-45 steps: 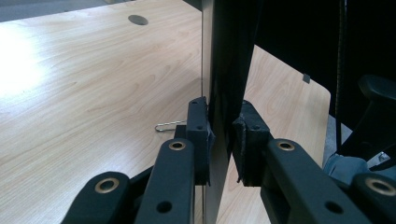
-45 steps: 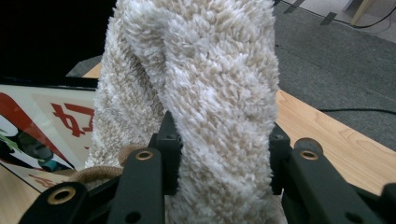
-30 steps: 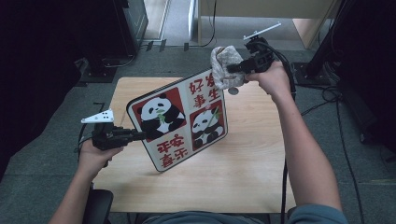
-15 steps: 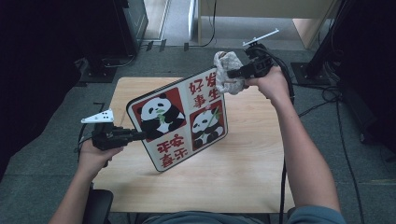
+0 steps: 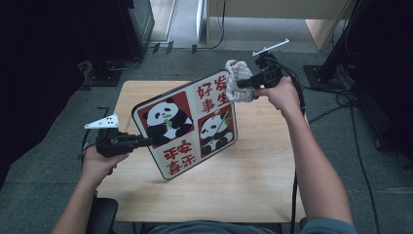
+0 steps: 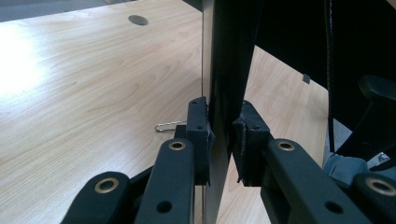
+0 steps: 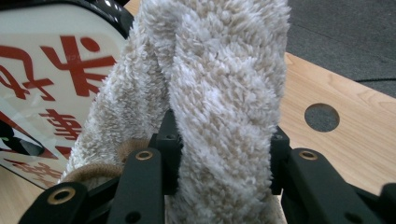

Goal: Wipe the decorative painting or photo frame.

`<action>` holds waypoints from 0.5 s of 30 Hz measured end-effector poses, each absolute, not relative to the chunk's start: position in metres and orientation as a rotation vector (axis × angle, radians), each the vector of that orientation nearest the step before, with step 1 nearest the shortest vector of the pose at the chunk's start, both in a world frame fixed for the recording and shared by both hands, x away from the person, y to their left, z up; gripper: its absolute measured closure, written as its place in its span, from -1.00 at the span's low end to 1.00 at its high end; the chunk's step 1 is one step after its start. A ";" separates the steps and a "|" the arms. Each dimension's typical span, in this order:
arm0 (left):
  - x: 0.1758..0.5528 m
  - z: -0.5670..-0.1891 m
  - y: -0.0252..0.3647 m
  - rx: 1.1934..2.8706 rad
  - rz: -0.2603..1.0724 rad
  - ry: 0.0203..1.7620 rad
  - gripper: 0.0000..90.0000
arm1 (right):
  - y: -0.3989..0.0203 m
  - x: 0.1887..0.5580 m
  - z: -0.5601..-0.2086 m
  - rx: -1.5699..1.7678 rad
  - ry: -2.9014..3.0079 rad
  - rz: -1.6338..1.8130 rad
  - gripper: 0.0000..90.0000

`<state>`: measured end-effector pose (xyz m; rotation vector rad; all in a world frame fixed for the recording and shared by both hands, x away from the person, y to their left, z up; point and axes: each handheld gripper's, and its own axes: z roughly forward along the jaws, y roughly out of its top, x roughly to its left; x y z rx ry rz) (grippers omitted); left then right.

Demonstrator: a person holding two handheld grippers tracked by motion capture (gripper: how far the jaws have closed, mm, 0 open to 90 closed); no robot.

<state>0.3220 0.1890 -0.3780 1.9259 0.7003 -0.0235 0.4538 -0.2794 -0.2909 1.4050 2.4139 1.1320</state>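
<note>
Gripping fluffy cloth [image 7: 219, 93] beside panda board [image 5: 187, 124]

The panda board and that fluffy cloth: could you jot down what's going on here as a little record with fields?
Panda board: held tilted above the table, picture side up, red characters beside two pandas
Left gripper: shut on the board's edge
Fluffy cloth: bunched, at the board's upper corner; contact cannot be told
Right gripper: shut on the cloth
Table: light wood, with a round hole near its edge
Likely work: wiping the board with the cloth
</note>
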 end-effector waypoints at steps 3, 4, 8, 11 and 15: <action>0.322 -0.378 0.189 1.925 -0.025 0.700 0.75 | -0.280 0.453 -0.295 1.408 2.414 1.133 0.38; 0.322 -0.378 0.189 1.924 -0.027 0.700 0.75 | -0.280 0.453 -0.297 1.410 2.414 1.132 0.38; 0.322 -0.378 0.189 1.922 -0.029 0.703 0.75 | -0.280 0.451 -0.302 1.424 2.414 1.135 0.38; 0.322 -0.379 0.189 1.920 -0.028 0.703 0.75 | -0.281 0.450 -0.305 1.431 2.412 1.137 0.38; 0.322 -0.379 0.189 1.917 -0.032 0.703 0.75 | -0.281 0.449 -0.310 1.440 2.410 1.142 0.38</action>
